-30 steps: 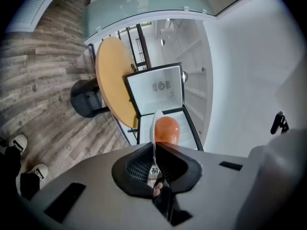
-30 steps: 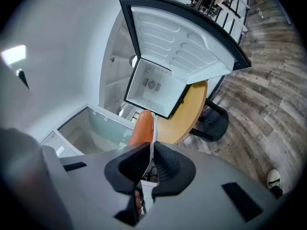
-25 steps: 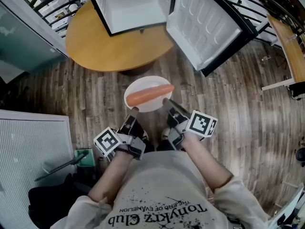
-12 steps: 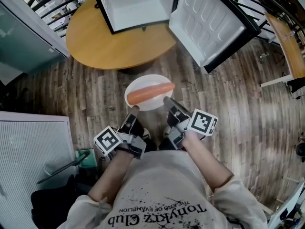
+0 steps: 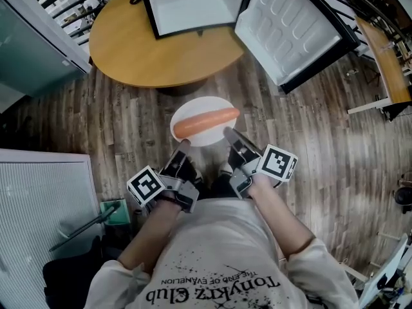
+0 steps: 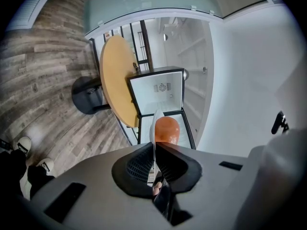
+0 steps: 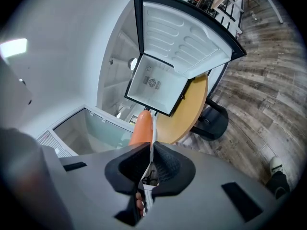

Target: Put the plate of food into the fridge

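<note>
A white plate (image 5: 199, 131) with an orange sausage (image 5: 206, 121) on it hangs in the air above the wooden floor, short of the round table. My left gripper (image 5: 183, 146) is shut on the plate's near left rim, and my right gripper (image 5: 226, 133) is shut on its near right rim. In the left gripper view the plate (image 6: 154, 133) shows edge-on between the jaws with the sausage (image 6: 166, 129) beyond. The right gripper view shows the plate's edge (image 7: 152, 135) and the sausage (image 7: 142, 127) likewise. The small fridge (image 5: 190, 2) stands on the table with its door (image 5: 291, 28) swung open to the right.
The round wooden table (image 5: 151, 44) on a dark pedestal lies ahead of the plate. A white ribbed panel (image 5: 38, 198) stands at the left. A glass partition (image 5: 35, 40) and dark railings (image 5: 77, 2) run along the far left. A wooden desk edge (image 5: 386, 56) sits at the right.
The plate, held by both grippers, has moved slightly forward toward the table and the open fridge. Both grips are unchanged.
</note>
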Action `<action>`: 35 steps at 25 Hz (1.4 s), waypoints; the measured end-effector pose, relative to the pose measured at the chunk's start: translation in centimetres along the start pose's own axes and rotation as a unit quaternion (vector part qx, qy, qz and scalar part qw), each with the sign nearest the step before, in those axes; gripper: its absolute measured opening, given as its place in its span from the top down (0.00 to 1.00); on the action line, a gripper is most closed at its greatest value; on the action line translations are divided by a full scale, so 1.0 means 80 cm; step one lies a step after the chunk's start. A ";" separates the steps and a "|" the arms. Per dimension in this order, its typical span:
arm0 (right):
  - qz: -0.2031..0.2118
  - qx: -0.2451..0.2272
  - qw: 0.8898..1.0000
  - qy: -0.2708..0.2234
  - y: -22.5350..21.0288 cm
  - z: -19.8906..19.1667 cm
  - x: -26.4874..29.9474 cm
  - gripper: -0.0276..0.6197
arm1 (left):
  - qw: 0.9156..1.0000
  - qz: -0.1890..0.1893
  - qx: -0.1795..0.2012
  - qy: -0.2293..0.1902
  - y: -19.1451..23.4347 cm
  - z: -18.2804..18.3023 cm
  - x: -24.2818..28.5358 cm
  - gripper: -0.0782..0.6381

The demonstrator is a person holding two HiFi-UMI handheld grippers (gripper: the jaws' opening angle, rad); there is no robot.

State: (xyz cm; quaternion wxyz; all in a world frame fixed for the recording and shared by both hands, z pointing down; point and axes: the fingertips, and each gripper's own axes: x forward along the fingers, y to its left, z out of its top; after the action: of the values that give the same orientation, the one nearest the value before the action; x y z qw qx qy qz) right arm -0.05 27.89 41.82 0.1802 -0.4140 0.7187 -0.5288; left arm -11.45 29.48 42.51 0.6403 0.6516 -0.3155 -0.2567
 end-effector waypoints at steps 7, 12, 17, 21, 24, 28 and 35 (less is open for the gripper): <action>-0.015 -0.012 1.000 -0.008 0.000 -0.005 0.025 0.90 | 1.000 -0.013 0.000 0.008 0.008 0.030 -0.001 0.85; -0.023 0.009 1.000 0.002 -0.030 0.055 0.095 0.90 | 1.000 0.005 -0.007 0.006 0.016 0.083 0.079 0.85; -0.008 0.008 1.000 -0.002 -0.031 0.082 0.123 0.90 | 1.000 0.001 0.000 0.004 0.013 0.105 0.111 0.85; -0.008 0.003 1.000 -0.001 -0.036 0.087 0.128 0.90 | 1.000 -0.003 0.004 -0.003 0.011 0.108 0.118 0.85; -0.029 0.003 1.000 0.007 -0.058 0.123 0.155 0.90 | 1.000 0.008 0.011 -0.006 0.015 0.131 0.161 0.85; -0.014 0.007 1.000 0.011 -0.063 0.175 0.190 0.90 | 1.000 0.018 0.011 -0.010 0.009 0.153 0.217 0.85; -0.007 0.026 0.999 0.025 -0.104 0.279 0.226 0.90 | 0.999 0.034 0.012 -0.016 0.002 0.165 0.331 0.85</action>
State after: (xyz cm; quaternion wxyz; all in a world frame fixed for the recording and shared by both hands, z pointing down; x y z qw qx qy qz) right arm 8.13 -0.77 44.29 0.1695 -0.4012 0.7058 -0.5588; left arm -3.52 1.03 43.87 0.6354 0.6440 -0.3508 -0.2419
